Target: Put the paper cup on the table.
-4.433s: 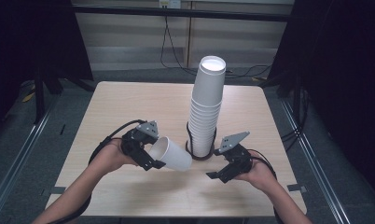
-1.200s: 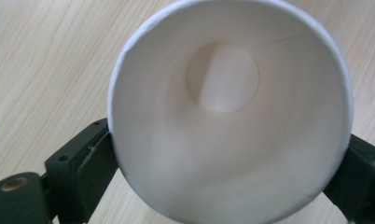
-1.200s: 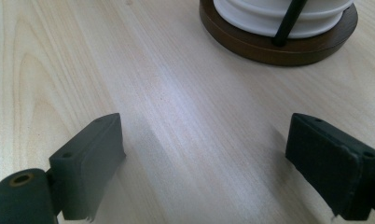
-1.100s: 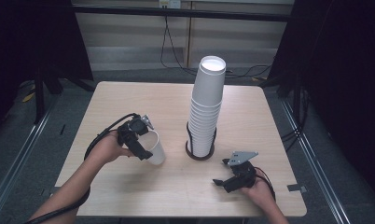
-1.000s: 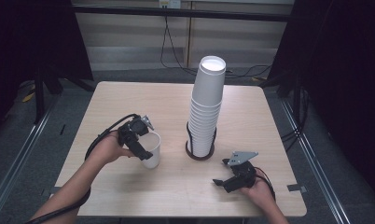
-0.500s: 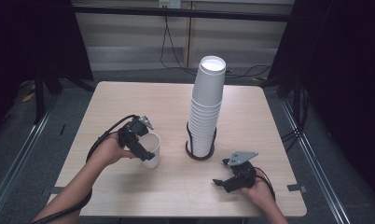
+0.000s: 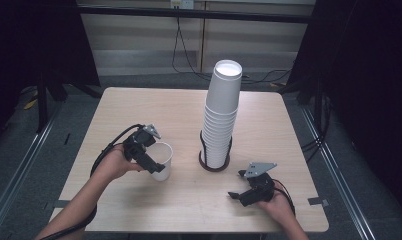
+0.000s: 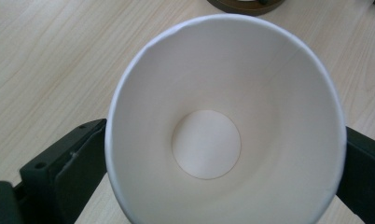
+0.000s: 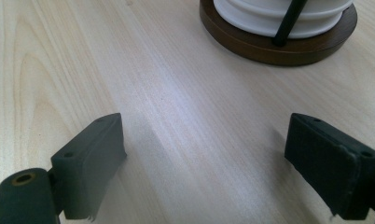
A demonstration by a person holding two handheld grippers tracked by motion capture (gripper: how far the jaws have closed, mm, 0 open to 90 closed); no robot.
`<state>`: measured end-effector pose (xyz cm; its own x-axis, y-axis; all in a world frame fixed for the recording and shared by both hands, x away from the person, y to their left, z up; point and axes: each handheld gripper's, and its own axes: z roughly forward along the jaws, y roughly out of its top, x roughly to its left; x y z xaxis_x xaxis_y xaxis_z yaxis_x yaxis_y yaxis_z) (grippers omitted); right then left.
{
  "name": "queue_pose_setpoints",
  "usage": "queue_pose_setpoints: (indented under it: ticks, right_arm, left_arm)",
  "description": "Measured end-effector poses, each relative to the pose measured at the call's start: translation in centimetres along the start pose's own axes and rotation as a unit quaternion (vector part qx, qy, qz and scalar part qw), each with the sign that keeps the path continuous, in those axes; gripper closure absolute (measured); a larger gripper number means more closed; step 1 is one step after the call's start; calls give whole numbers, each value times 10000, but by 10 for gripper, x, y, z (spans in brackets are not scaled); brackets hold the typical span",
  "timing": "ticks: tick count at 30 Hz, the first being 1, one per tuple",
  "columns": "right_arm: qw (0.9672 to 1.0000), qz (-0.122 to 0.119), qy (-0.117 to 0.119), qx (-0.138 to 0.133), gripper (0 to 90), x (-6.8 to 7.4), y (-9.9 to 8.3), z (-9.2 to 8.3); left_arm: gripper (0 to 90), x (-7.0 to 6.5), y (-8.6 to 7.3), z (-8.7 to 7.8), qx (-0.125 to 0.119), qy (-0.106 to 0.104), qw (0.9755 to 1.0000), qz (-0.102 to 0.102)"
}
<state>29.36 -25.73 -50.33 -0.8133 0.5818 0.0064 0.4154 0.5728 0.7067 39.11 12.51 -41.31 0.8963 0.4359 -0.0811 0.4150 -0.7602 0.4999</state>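
Left gripper [image 7: 151,159] sits lower left of centre in the high view, at a white cup [image 7: 160,160] standing upright, mouth up, on the table [image 7: 139,110]. In the left gripper view the cup [image 8: 225,126] takes up most of the frame, seen from above into its mouth, round bottom visible. One black jaw shows at the lower left edge and one at the lower right edge, either side of the rim. Jaws have just been opening; the cup is between them. Left jaw looks just clear of the wall; the right side is too close to tell whether it touches. Reads as released, wide.

Right gripper [image 7: 239,196] is lower right in the high view, low over the table, well apart from the cup. In the right gripper view its jaws stand wide apart at the bottom corners, bare wood between them, gripper [image 9: 204,163] holding nothing.

Tall cup stack [image 7: 220,120] stands centre frame in the high view on a dark round base [image 7: 214,164], thin black rods up its sides. Base [image 9: 279,46] shows at the upper right of the right gripper view, ahead of the jaws. The single cup sits left of the stack, near but not touching.
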Motion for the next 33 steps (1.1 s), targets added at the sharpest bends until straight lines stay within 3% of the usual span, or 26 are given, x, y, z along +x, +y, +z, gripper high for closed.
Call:
queue_pose_setpoints:
  ticks: [33]
  right_arm:
    - [10000,-3,6,-3,121,0,0,0]
  left_arm:
    - [5,-2,-23,-8,-381,-121,9990,-199]
